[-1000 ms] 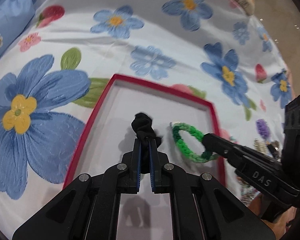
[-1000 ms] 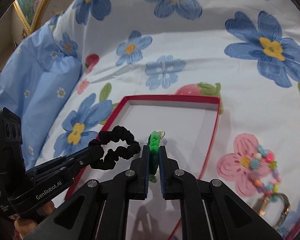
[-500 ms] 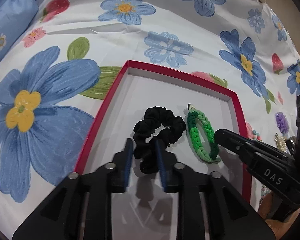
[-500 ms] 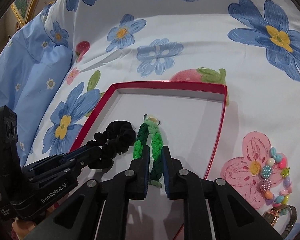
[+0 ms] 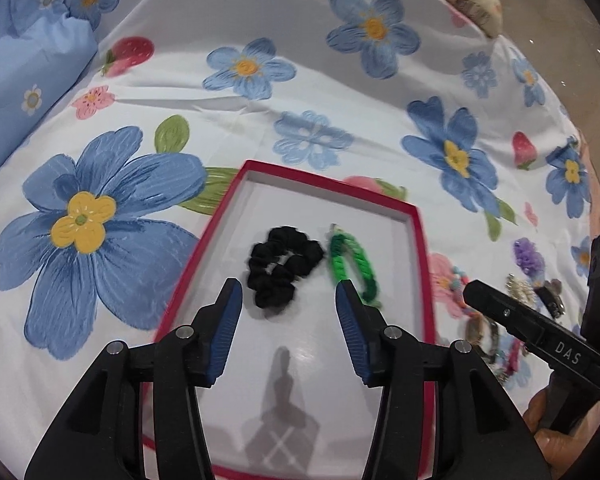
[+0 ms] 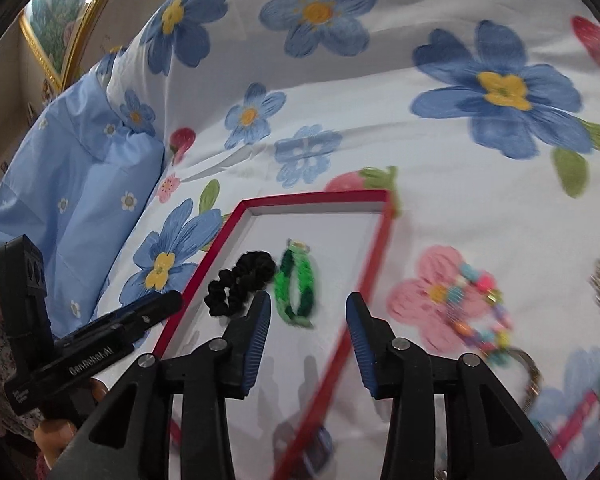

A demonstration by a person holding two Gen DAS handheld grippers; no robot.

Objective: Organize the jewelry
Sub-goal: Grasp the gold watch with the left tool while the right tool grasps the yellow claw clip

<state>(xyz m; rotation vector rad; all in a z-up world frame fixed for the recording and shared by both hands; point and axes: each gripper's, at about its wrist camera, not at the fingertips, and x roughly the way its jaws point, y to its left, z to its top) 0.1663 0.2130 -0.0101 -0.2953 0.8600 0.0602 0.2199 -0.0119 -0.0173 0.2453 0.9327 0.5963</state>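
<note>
- Left hand-held gripper [image 5: 289, 294] with jaws apart, just been opening, nothing pinched; black scrunchie [image 5: 283, 265] lying loose beyond the fingertips
- Right hand-held gripper [image 6: 308, 307] likewise parted, just been opening, gripping nothing; green braided bracelet [image 6: 296, 288] free on the box floor ahead of the blue pads [image 6: 258, 340]
- Scrunchie and bracelet side by side, just about touching, inside the red-rimmed shallow box [image 5: 420, 236] with white floor
- Box resting on a flowered bedsheet [image 5: 308, 92]
- Beaded bracelet [image 6: 482, 312] outside the box, on the sheet to its right, blurred
- Blue pillow [image 6: 80, 184] off to the left
</note>
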